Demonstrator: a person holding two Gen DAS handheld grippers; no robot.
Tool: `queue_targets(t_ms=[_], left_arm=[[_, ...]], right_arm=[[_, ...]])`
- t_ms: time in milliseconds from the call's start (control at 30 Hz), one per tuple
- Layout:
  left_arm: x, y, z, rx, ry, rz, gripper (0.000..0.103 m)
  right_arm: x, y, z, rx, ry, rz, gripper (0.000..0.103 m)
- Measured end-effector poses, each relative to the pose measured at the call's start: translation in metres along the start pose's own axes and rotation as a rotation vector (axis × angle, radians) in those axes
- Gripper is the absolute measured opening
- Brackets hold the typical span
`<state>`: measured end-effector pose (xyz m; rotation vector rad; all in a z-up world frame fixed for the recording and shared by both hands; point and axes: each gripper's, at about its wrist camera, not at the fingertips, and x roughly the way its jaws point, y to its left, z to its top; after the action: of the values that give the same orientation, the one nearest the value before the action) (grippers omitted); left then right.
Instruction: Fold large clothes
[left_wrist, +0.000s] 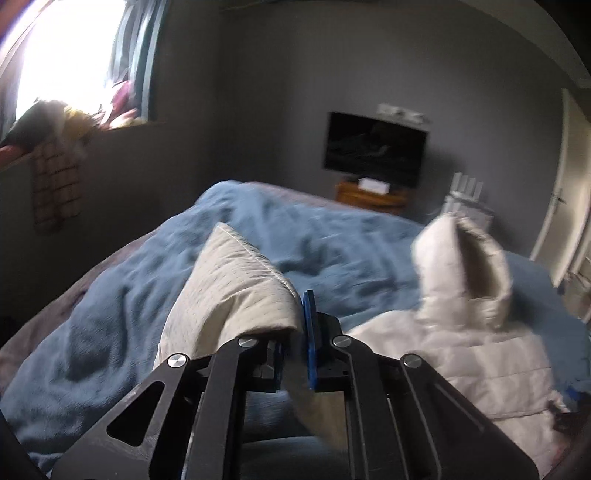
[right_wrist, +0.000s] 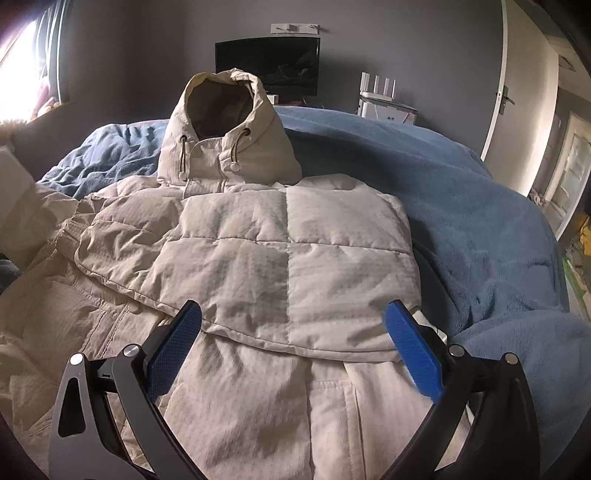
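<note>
Left wrist view: left gripper (left_wrist: 295, 350) pinched on a cream fold of the puffer jacket (left_wrist: 236, 291), blue pads pressed nearly together with fabric between them and draped over the left finger. Stitched sleeve edge raised above the blue blanket (left_wrist: 155, 295). Rest of the jacket to the right, lying on the blanket, hood (left_wrist: 465, 273) standing upright and blurred. Beyond the bed, a dark wall-mounted TV (left_wrist: 375, 149) over a small wooden stand (left_wrist: 371, 197), a white router (left_wrist: 467, 186) with antennas beside it, a white door (left_wrist: 565, 192) at the right edge. Bright window (left_wrist: 70, 55) top left, clothes heaped on its sill.

Right wrist view: right gripper (right_wrist: 293, 350) spread wide, blue pads (right_wrist: 175, 350) well apart, nothing between them, poised just above the jacket's lower front. Jacket (right_wrist: 288, 258) spread on the blue blanket (right_wrist: 480, 221), zipped front up, hood (right_wrist: 225, 125) propped open at the far end with drawstrings hanging. One quilted sleeve folded across the chest, cuff end toward the left. Other side bunched and lifted at the left edge. TV (right_wrist: 267, 64), router (right_wrist: 378, 94) and door (right_wrist: 524, 81) behind.
</note>
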<state>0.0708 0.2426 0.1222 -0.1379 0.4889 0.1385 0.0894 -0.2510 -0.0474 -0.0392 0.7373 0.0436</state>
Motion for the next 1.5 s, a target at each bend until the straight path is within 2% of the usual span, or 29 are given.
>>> queue_targets(t_ms=[133, 300, 500, 733, 933, 1033, 1067, 1100, 1167, 1233, 1333, 1400, 1500], left_arm=[[-0.006, -0.053, 0.007, 0.045, -0.004, -0.099, 0.009], [-0.004, -0.123, -0.009, 0.156, 0.017, -0.199, 0.008], [0.017, -0.193, -0.052, 0.291, 0.101, -0.295, 0.008], [0.045, -0.23, -0.115, 0.336, 0.232, -0.373, 0.009], [0.062, -0.243, -0.161, 0.421, 0.345, -0.404, 0.016], [0.068, -0.242, -0.176, 0.418, 0.395, -0.414, 0.023], [0.07, -0.24, -0.179, 0.407, 0.42, -0.412, 0.039], [0.07, -0.239, -0.179, 0.401, 0.43, -0.405, 0.063], [0.062, -0.23, -0.177, 0.372, 0.403, -0.376, 0.078], [0.057, -0.22, -0.174, 0.331, 0.403, -0.387, 0.079], [0.051, -0.196, -0.167, 0.264, 0.423, -0.342, 0.081], [0.044, -0.179, -0.16, 0.225, 0.406, -0.314, 0.082], [0.033, -0.155, -0.148, 0.205, 0.343, -0.234, 0.086]], right_arm=[[0.004, -0.002, -0.004, 0.007, 0.016, 0.004, 0.096], [0.006, -0.01, -0.006, 0.036, 0.016, 0.012, 0.096], [0.015, -0.022, -0.01, 0.092, 0.051, 0.023, 0.096], [0.023, -0.02, -0.014, 0.082, 0.076, 0.037, 0.095], [0.028, -0.018, -0.015, 0.076, 0.097, 0.041, 0.095], [0.029, -0.019, -0.015, 0.081, 0.102, 0.038, 0.095], [0.029, -0.018, -0.016, 0.08, 0.103, 0.037, 0.095], [0.03, -0.018, -0.016, 0.077, 0.104, 0.036, 0.095], [0.03, -0.017, -0.016, 0.069, 0.108, 0.035, 0.095], [0.029, -0.015, -0.017, 0.06, 0.107, 0.03, 0.095], [0.024, -0.011, -0.016, 0.041, 0.099, 0.015, 0.095], [0.016, -0.004, -0.013, 0.009, 0.079, 0.007, 0.095], [0.002, 0.015, -0.007, -0.055, 0.046, 0.029, 0.095]])
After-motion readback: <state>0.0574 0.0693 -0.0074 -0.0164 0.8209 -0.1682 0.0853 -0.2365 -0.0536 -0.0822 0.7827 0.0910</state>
